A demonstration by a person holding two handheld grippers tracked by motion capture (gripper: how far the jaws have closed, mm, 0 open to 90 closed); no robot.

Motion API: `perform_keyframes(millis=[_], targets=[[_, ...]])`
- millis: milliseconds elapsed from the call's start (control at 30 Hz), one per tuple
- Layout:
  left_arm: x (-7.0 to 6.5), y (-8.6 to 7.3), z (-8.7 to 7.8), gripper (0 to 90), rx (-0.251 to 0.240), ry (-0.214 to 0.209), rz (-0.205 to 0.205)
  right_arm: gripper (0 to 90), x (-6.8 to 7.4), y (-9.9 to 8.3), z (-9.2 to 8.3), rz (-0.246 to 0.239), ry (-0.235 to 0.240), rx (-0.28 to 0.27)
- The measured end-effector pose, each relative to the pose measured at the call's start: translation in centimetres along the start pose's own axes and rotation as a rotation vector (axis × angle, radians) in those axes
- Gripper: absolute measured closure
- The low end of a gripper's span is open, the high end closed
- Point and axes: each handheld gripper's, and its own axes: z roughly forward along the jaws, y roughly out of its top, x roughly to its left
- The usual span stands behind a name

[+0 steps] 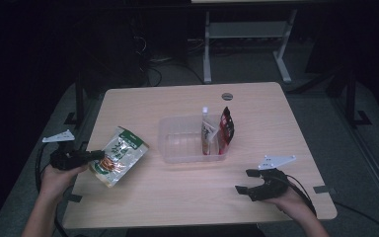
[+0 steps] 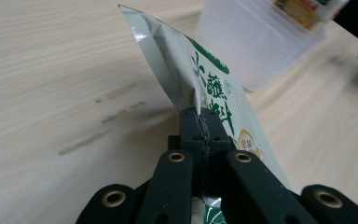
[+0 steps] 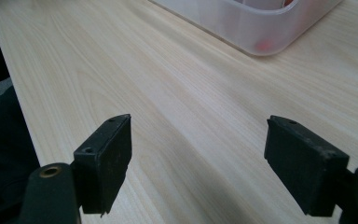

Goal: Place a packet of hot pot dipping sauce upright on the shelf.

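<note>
A green and white snack pouch [image 1: 119, 156] hangs at the table's left side, pinched at its edge by my left gripper [image 1: 96, 155]. In the left gripper view the jaws are shut on the pouch [image 2: 200, 79], whose foil edge rises from between the pads. A clear plastic tub [image 1: 177, 140] sits mid-table with a red and white packet [image 1: 208, 133] and a dark red packet [image 1: 226, 127] standing at its right end. My right gripper [image 1: 245, 180] rests near the front right of the table, open, with bare wood between its pads [image 3: 109, 158].
The light wooden table [image 1: 256, 108] has a round cable grommet [image 1: 227, 96] near its far edge. The tub's corner [image 3: 261, 32] lies ahead of the right gripper. Table legs and cables stand on the dark floor beyond.
</note>
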Motion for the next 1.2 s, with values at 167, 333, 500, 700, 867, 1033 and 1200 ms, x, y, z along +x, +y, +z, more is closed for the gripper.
perform_keyframes(millis=[167, 333, 500, 700, 867, 1033, 1200], targets=[[-1.9, -0.7, -0.8, 90.0, 0.003, -0.031, 0.034, 22.4, -0.1, -0.1, 0.0, 0.006, 0.002, -0.001], [-3.8, -1.4, -1.3, 90.0, 0.008, -0.057, 0.063, 22.4, -0.1, 0.0, 0.0, 0.009, 0.005, -0.002], [-5.4, -1.7, -1.3, 90.0, 0.002, -0.106, 0.086, 22.4, -0.1, 0.1, 0.1, 0.01, 0.009, 0.001], [-7.7, -1.4, -0.3, 90.0, 0.021, -0.156, 0.142, 22.4, -0.2, 0.3, 0.3, 0.019, 0.027, -0.007], [-9.3, -0.9, 1.1, 90.0, 0.037, -0.213, 0.181, 22.4, -0.2, 0.6, 0.3, 0.028, 0.048, -0.014], [-10.9, -0.1, 2.9, 90.0, 0.057, -0.266, 0.221, 22.4, -0.3, 0.6, 0.3, 0.026, 0.066, -0.018], [-12.2, 0.8, 4.9, 90.0, 0.074, -0.309, 0.264, 22.1, -0.2, 0.8, 0.1, 0.029, 0.087, -0.028]])
